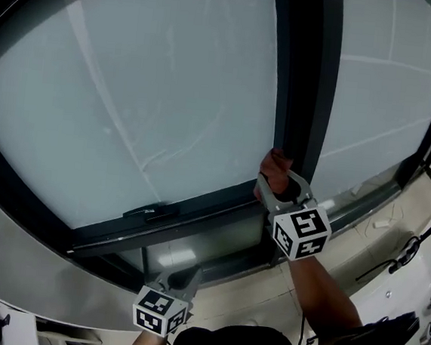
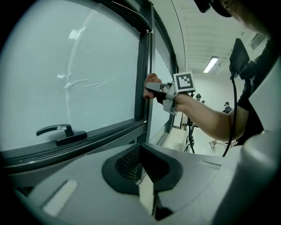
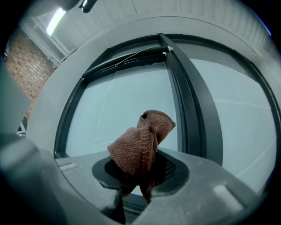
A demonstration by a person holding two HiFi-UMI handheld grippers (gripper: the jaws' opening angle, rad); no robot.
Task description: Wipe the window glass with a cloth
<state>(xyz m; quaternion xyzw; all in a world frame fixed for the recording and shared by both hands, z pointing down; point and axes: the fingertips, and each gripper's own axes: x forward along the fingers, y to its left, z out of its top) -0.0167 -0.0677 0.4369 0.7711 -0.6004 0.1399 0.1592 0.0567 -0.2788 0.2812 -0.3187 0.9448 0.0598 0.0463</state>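
The right claw is clamping a bunched brown knitted cloth, its jaws closing on the lower folds while the rest is standing up in a loose knot. The person's arm is reaching up from below to the window, and the cloth is sitting at the lower right corner of the large left pane of glass, right against the dark upright post that is dividing the two panes. Thin streaks are showing on that pane.

The left claw is hanging low, well apart from the right one, under the bottom rail of the window. In the left gripper view its jaws are lying almost together, with only a thin slit between them and nothing in it. A dark handle is lying flat on the bottom rail, between the two claws and nearer the left one.
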